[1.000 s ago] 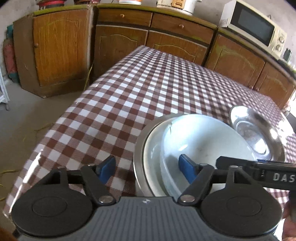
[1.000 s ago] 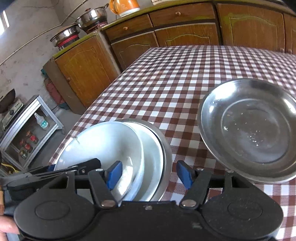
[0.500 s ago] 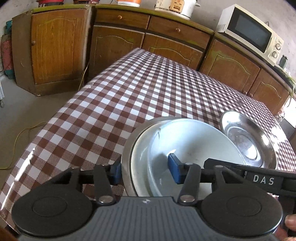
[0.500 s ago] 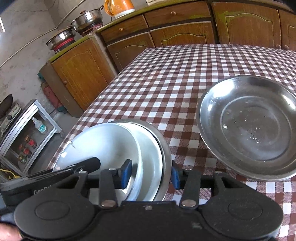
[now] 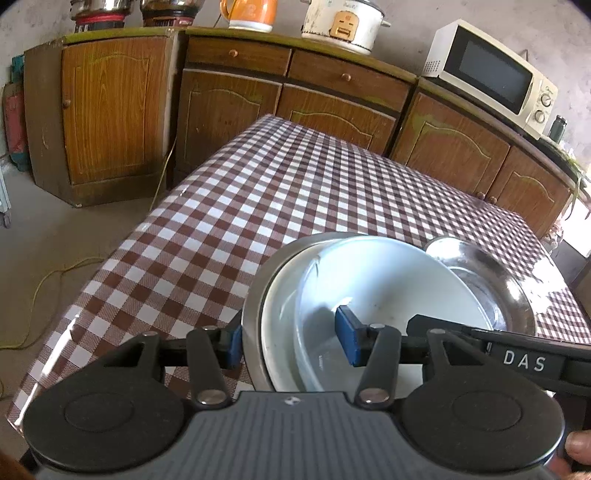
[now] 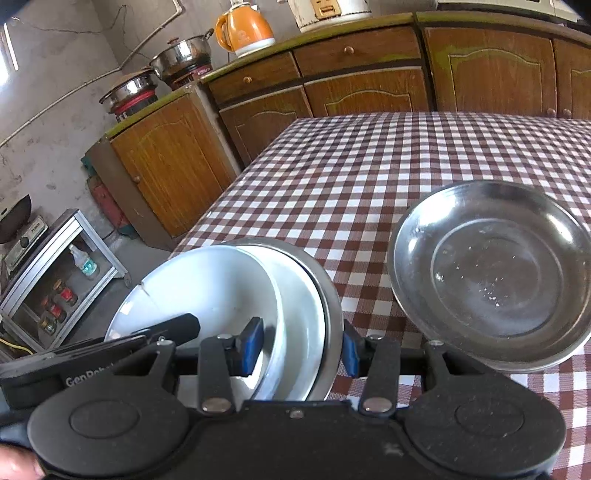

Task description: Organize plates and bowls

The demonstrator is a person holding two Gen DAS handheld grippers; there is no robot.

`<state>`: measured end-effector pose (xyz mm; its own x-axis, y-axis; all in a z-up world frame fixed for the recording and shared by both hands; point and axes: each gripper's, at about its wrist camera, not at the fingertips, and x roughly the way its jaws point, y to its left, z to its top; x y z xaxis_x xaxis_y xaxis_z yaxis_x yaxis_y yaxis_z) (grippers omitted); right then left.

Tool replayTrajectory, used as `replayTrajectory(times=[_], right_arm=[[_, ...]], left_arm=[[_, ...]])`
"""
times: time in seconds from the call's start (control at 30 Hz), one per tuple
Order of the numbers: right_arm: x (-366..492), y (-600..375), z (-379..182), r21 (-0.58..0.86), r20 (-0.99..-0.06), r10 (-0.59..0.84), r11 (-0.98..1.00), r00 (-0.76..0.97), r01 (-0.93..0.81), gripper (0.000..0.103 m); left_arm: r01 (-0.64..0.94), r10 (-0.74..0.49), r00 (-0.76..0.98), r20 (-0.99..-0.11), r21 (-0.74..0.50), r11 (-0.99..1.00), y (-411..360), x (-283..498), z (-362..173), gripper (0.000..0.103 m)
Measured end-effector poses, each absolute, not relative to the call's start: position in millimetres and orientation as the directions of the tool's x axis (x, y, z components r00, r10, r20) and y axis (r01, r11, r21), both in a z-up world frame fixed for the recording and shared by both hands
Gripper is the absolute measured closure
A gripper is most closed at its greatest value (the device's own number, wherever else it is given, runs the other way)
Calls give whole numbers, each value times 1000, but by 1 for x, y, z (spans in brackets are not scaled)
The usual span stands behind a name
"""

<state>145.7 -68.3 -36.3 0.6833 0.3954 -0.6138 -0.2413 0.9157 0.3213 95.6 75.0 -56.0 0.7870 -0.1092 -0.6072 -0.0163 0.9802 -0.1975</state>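
- The left gripper (image 5: 291, 341) is clamped on the near left rim of the stack (image 5: 332, 314): one blue pad sits outside the steel rim, the other inside the white bowl (image 5: 388, 288).
- The right gripper (image 6: 301, 349) is clamped on the stack's (image 6: 295, 295) near right rim, one pad inside the bowl (image 6: 207, 291), the other outside the steel edge.
- The stack is three nested pieces: a steel dish (image 6: 328, 295) outermost, a white plate (image 6: 295, 291) within it, and the bowl innermost.
- In the left view the stack fills the lower centre of the frame; in the right view it sits lower left of centre.
- The stack looks tilted, its far edge higher; whether its base touches the table (image 5: 258, 206) cannot be told.
- A steel plate (image 6: 491, 273) lies on the checked cloth at the right of the right view, just beside the stack; in the left view it shows partly behind the stack at centre right.
- Each view shows the other gripper's black body crossing the lower edge of the stack.
- Wooden cabinets (image 5: 236, 96) run along the top of both frames.
- A microwave (image 5: 491, 74) sits at the upper right of the left view, an orange kettle (image 6: 245, 27) at top centre of the right view.
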Motion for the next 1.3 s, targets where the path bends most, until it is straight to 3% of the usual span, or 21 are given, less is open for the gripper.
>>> replayTrajectory(times=[1.3], right_arm=[[85, -95, 31, 306, -508, 374, 921, 776, -243, 50]], left_arm=[[50, -132, 850, -510, -172, 984, 46, 60, -2, 52]])
